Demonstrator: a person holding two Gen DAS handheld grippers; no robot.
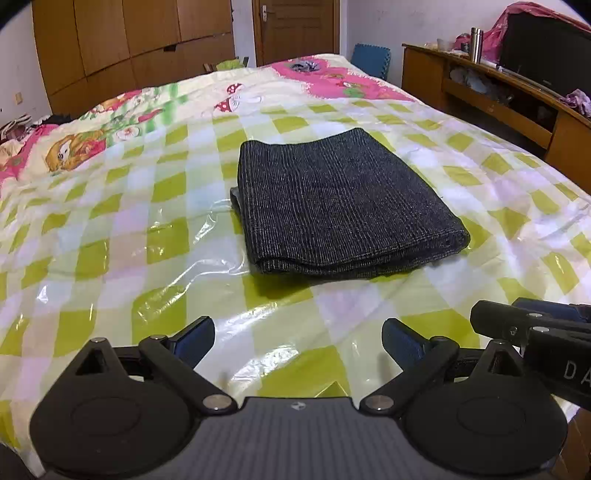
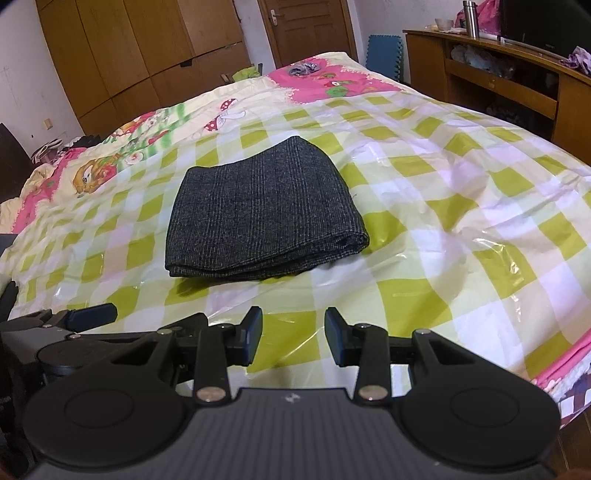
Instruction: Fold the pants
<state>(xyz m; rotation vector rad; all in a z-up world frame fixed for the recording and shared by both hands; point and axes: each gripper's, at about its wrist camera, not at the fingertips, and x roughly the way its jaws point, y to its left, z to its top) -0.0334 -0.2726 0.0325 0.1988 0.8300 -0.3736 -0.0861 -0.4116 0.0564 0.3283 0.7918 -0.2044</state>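
Pants (image 1: pixel 332 203) of dark charcoal knit fabric with a fine pale weave lie folded into a compact, thick rectangle on the bed (image 1: pixel 110 229), roughly in the middle of the mattress. Layered edges show along the near side of the bundle, and one corner of a lower layer peeks out at its left side in the left wrist view. Nothing touches the pants.

A glossy transparent plastic sheet (image 1: pixel 207 280) covers the bed's checked cover of lime-green, white and pale lilac squares; it wrinkles and catches the light around the bundle. Farther back the bedding changes to a pink and cream cartoon print with mushrooms (image 1: pixel 232 99).

The left hand-held gripper (image 1: pixel 298 343) hovers over the near edge of the bed, its blue-padded fingers spread wide with only the plastic sheet visible between them — empty. The right hand-held gripper (image 2: pixel 293 338) sits just beside it, its fingers set closer together but still parted, and it too holds nothing. Each one shows at the edge of the other's view, and both stay well short of the pants.

Behind the bed stand a brown wooden wardrobe (image 2: pixel 147 44) and a wooden door (image 2: pixel 306 26) — to the right, a long wooden sideboard (image 2: pixel 498 70) carries a steel flask (image 2: pixel 470 13) and a dark screen.
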